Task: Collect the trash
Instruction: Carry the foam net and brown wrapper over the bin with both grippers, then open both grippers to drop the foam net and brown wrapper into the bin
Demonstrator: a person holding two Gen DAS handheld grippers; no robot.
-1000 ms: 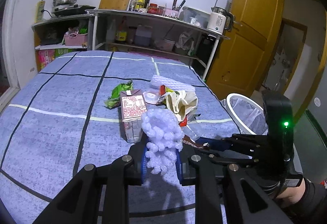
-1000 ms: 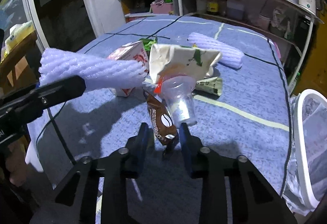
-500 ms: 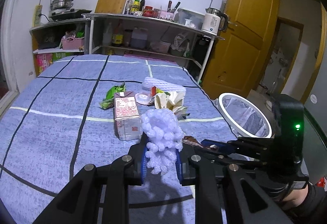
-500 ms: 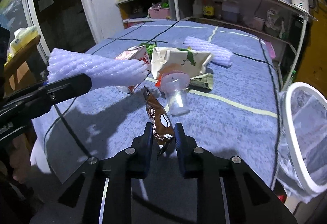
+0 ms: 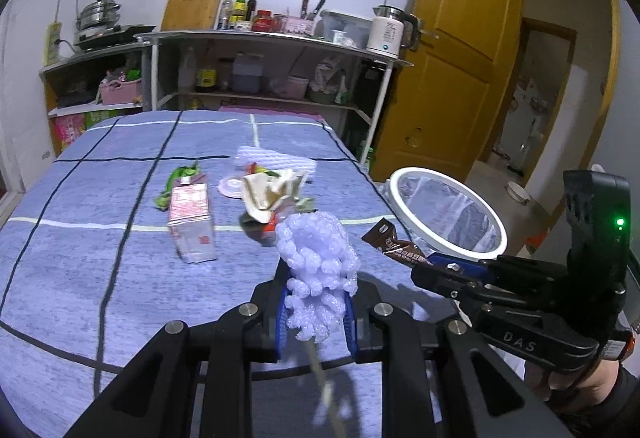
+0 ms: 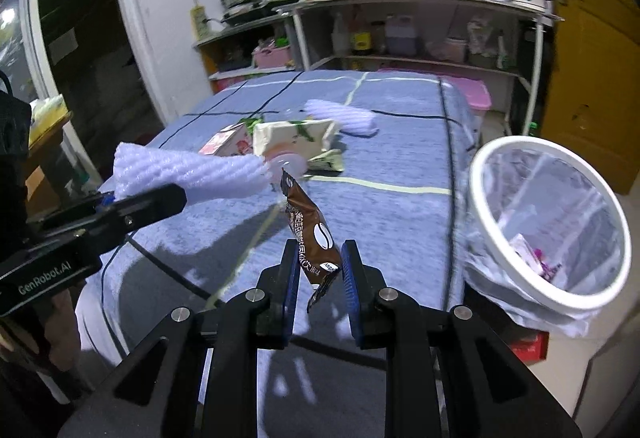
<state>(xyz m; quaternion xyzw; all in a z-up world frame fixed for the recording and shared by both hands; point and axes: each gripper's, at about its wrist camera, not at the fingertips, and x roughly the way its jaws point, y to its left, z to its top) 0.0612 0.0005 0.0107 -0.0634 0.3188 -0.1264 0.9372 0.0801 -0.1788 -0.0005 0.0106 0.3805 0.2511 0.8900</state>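
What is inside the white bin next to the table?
The bin has a clear liner; low inside lie a few pink and purple scraps. Its rim hides the bottom.

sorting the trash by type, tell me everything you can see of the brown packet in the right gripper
The brown coffee sachet is a slim, glossy, film-like packet with a white coffee-bean emblem and white print. It stands tilted, its crimped top edge leaning up and left, lifted clear of the blue cloth. The right gripper is shut on its lower part, and a dark bottom corner pokes out below the jaws. In the left wrist view its top end shows in front of the white-rimmed bin. Nothing else touches it.
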